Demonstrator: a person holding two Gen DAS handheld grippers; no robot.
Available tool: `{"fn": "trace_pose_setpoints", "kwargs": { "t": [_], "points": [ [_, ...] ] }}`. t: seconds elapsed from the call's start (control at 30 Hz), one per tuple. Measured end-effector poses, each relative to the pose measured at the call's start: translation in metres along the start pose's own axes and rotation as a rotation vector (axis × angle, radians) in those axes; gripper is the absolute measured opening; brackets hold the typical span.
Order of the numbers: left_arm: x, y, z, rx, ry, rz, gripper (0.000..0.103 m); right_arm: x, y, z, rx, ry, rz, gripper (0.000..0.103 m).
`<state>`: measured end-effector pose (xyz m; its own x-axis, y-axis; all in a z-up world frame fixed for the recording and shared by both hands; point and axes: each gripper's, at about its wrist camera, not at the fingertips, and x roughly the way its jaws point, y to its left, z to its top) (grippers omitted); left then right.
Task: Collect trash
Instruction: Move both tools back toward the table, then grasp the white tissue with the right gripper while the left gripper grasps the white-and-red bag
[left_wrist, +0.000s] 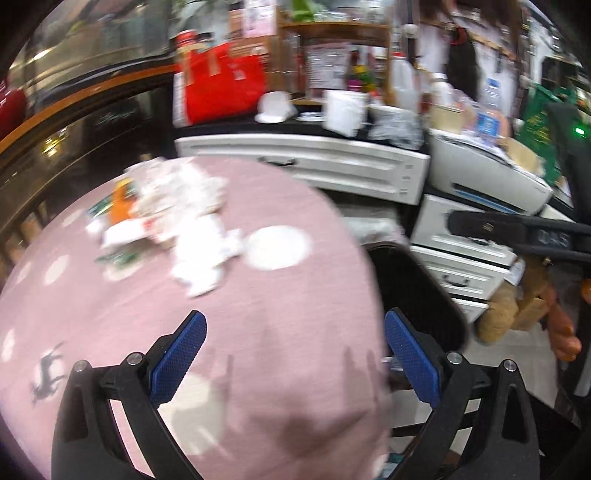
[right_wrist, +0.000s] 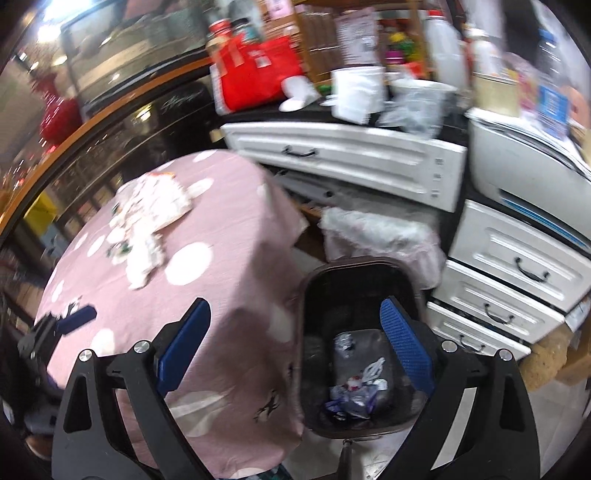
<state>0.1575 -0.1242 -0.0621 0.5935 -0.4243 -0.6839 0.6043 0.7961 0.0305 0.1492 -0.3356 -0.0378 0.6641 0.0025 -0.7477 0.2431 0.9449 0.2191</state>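
- Trash pile (right_wrist: 147, 218) is lying on the bench (right_wrist: 229, 266), toward its far side.
- Bin (right_wrist: 317, 295) is standing just right of the bench, wrappers (right_wrist: 354, 391) lying inside.
- Drawers (right_wrist: 343, 155) are sitting behind both.

I am seeing heavy motion blur smearing both views; the crumpled white paper litter (left_wrist: 192, 221) is losing all detail. Fisheye curvature is bending the white drawer fronts (right_wrist: 343, 158) and darkening the corners. Overhead light is glaring upper left, casting soft shadows on the pink spotted tablecloth (left_wrist: 280, 387).
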Motion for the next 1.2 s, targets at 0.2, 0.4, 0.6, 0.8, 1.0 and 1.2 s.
{"fn": "trace_pose_setpoints", "kwargs": {
  "t": [0.2, 0.4, 0.6, 0.8, 1.0, 1.2],
  "points": [
    [-0.001, 0.059, -0.001, -0.100, 0.013, 0.097, 0.095, 0.027, 0.057, 0.006, -0.114, 0.030, 0.086, 0.092],
    [-0.004, 0.113, -0.001, -0.206, 0.014, 0.139, 0.090, 0.062, 0.114, 0.013, -0.223, 0.071, 0.145, 0.092],
    [-0.007, 0.142, -0.001, -0.261, 0.007, 0.165, 0.087, 0.101, 0.159, 0.023, -0.332, 0.126, 0.165, 0.088],
    [-0.002, 0.152, 0.000, -0.271, 0.019, 0.160, 0.086, 0.134, 0.181, 0.030, -0.381, 0.182, 0.152, 0.072],
    [0.004, 0.156, 0.003, -0.267, 0.023, 0.154, 0.086, 0.146, 0.187, 0.035, -0.408, 0.191, 0.135, 0.045],
    [0.011, 0.157, 0.010, -0.274, 0.017, 0.128, 0.082, 0.139, 0.176, 0.037, -0.373, 0.178, 0.172, 0.027]
  ]
}}
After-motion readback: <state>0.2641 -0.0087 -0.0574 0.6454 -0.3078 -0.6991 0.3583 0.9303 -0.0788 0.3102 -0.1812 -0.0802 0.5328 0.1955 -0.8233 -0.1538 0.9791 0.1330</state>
